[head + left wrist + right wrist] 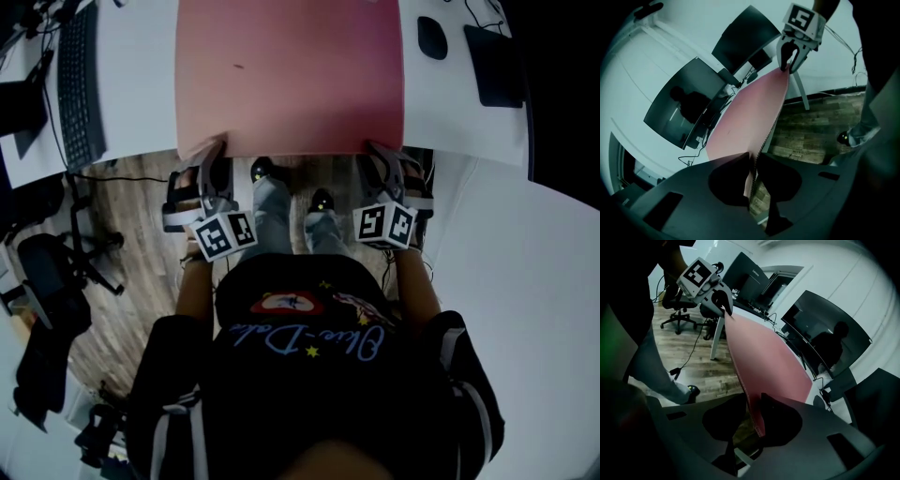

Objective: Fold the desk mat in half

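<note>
On the white desk (459,103) in front of you, the pink rectangular desk mat (291,75) lies spread out flat. Its near edge runs along the front edge of the desk.

Your left gripper (214,150) has its jaws drawn narrow on the near left corner of the mat, and the thin edge is pinched between the pads. This corner is lifted a little from the desk.

Your right gripper (380,152) holds the near right corner in the same way, with the mat's edge pressed between its jaws.

A black keyboard (80,84) lies on the desk well to the left of the mat. A black mouse (432,37) lies to the right of the mat.

Below the desk's front edge you see the wooden floor (141,272).
</note>
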A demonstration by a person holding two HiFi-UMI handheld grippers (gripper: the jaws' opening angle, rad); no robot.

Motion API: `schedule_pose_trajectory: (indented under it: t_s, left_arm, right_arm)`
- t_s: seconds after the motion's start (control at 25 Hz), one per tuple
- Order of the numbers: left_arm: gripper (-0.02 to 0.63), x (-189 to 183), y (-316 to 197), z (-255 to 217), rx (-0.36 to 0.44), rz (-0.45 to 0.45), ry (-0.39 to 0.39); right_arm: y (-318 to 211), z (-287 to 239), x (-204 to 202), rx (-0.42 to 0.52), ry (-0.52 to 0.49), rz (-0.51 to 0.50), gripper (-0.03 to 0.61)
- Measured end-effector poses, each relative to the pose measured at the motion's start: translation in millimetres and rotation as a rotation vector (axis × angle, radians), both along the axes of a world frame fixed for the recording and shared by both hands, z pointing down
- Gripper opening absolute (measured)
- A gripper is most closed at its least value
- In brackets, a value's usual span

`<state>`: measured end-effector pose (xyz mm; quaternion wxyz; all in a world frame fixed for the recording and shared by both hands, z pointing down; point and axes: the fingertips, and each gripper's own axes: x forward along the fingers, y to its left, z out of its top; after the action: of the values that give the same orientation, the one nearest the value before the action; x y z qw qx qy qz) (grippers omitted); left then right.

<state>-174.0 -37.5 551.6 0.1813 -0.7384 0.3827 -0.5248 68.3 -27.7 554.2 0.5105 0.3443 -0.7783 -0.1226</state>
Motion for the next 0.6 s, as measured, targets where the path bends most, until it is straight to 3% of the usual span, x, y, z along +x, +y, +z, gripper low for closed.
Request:
schedule_pose_trajectory:
  t_s: [0.24,0.6]
  left_arm:
    - [0.025,-1.7,-4.2,-11.4,-0.056,0.051,0.079]
    - [0.018,1.8,-23.2,-49.0,-0.075,0.189,0.177]
  right_arm:
    - [0.1,-9.1,-1.9,0.015,0.011,0.105,0.029]
    - [-9.1,-34.9,0.9,0.026,0.019,0.218,0.012]
